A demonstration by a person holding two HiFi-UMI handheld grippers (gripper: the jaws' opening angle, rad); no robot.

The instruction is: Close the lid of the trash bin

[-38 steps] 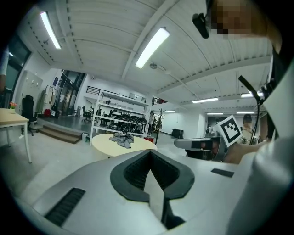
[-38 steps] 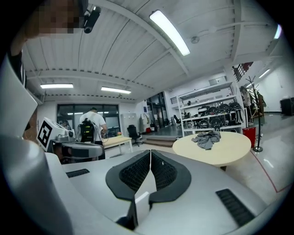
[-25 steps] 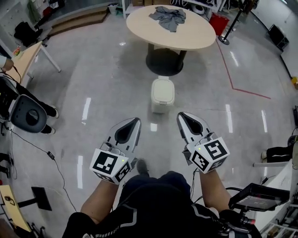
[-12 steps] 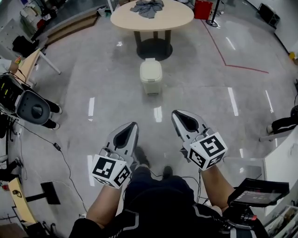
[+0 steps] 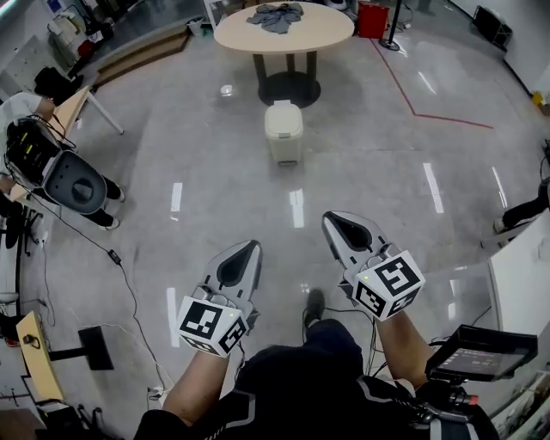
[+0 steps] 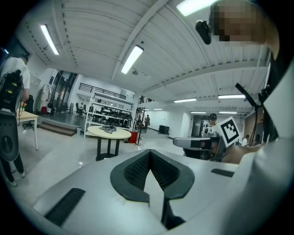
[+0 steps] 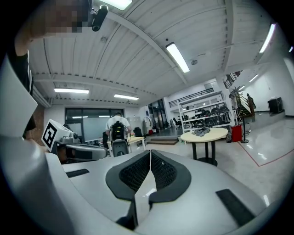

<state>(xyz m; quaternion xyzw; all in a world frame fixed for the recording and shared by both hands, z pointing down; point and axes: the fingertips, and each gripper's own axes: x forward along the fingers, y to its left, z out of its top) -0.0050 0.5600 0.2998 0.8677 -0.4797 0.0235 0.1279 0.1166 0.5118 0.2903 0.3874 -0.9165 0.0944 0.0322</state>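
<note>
The small cream trash bin (image 5: 284, 131) stands on the grey floor in front of the round table (image 5: 284, 30), its lid lying flat down. It is far ahead of both grippers, and neither gripper view shows it. My left gripper (image 5: 245, 251) is held low near my body, jaws pressed together and empty. In the left gripper view, the left gripper (image 6: 149, 153) points up toward the ceiling. My right gripper (image 5: 339, 222) is also shut with nothing in it. In its own view the right gripper (image 7: 150, 153) is raised the same way.
A grey cloth (image 5: 275, 15) lies on the table. A person with a backpack (image 5: 30, 146) stands at the left by a desk. A cable (image 5: 112, 258) trails over the floor at the left. A red container (image 5: 371, 19) and red floor tape (image 5: 430, 112) are at the back right.
The bin and table have drawn farther away and higher in the head view, so I have stepped back. Both grippers stay shut and close to my body.
</note>
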